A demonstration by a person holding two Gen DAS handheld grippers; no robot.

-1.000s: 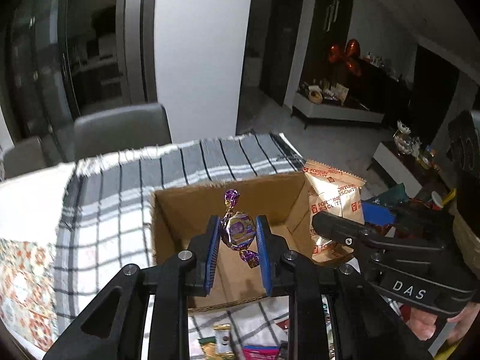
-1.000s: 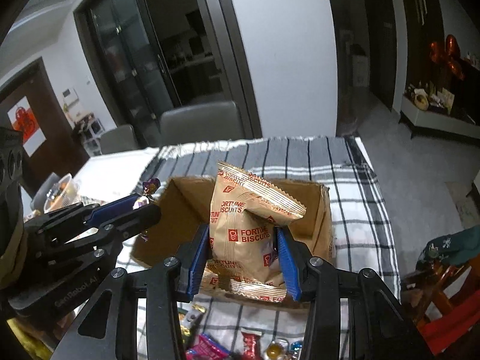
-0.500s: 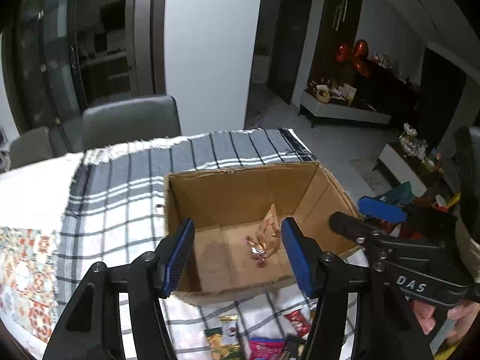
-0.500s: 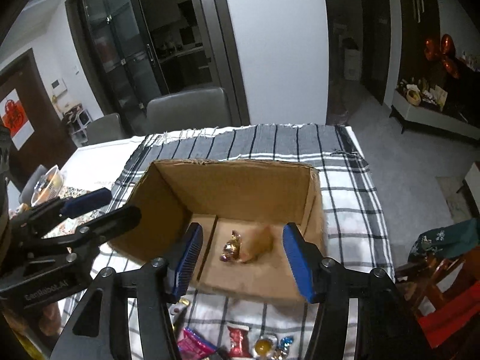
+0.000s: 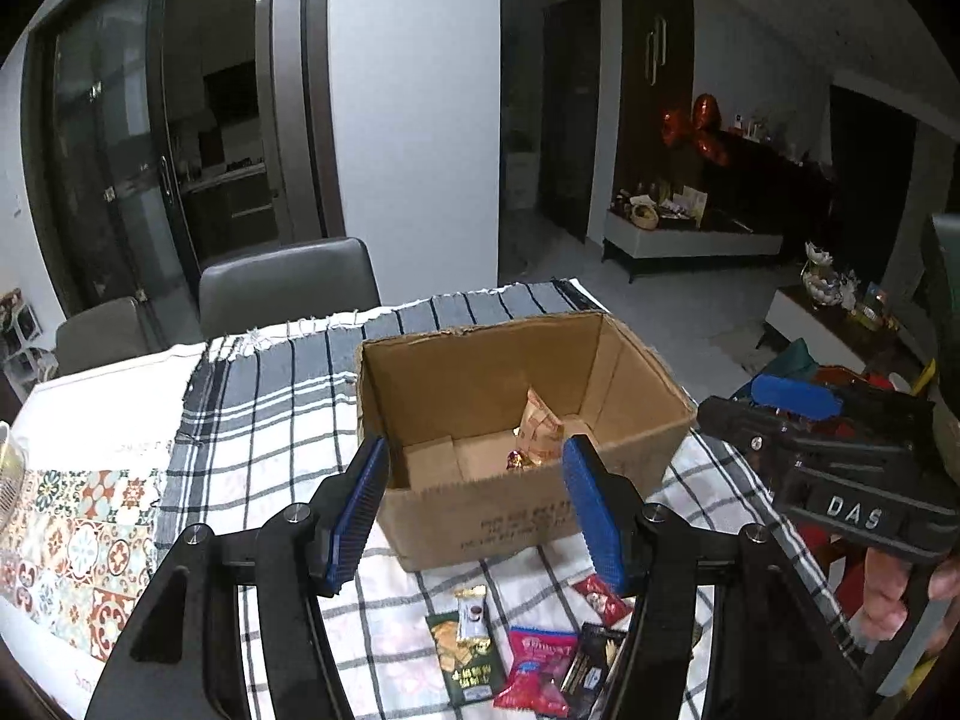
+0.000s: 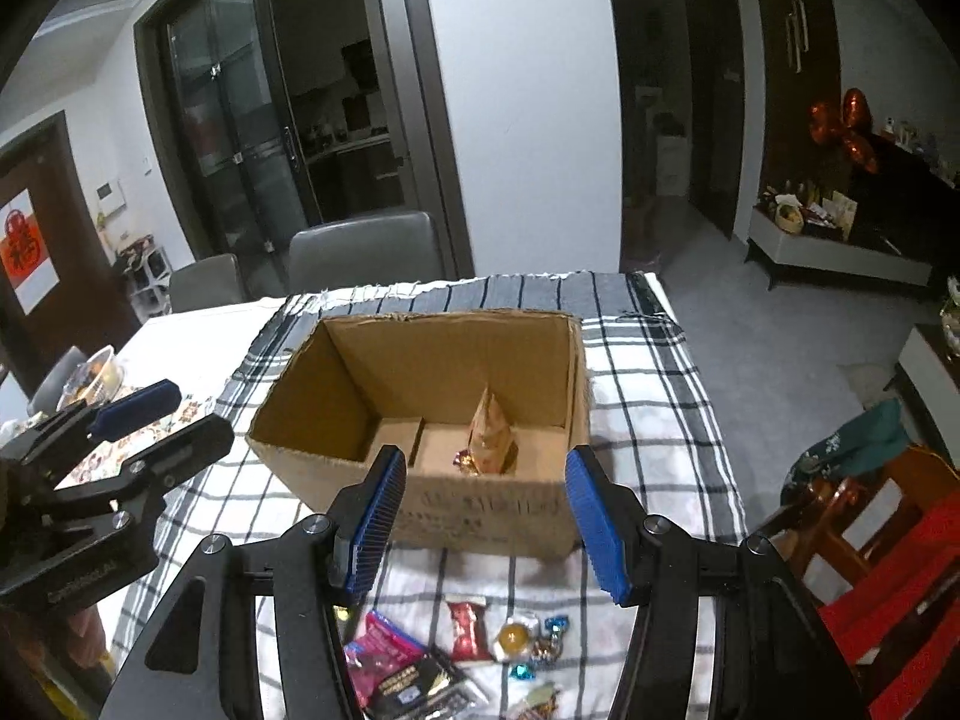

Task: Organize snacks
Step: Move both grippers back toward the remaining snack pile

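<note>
Now your biscuit pack (image 5: 540, 420) stands tilted on the floor of the box (image 5: 636, 372), toward its right side, with a wrapped candy (image 5: 517, 459) touching its base. The box sits open on the checked cloth (image 5: 270, 420) that covers the bench (image 5: 108, 402).

Your left tool (image 5: 474, 510) is released, blue pads spread wide with nothing between them, hanging in front of the box's near wall. Your right tool (image 6: 480, 510) is likewise released and empty, just short of the same wall; in the left view it shows at the right edge, gripped by your hand (image 5: 888, 600).

Below both tools, loose snacks lie on the cloth near the box: a green pack (image 5: 462, 657), a pink pack (image 5: 534, 669), a dark pack (image 5: 591, 666), a red candy (image 6: 465, 630) and a yellow candy (image 6: 513, 636).

Two grey chairs (image 5: 288, 288) stand behind the bench.
</note>
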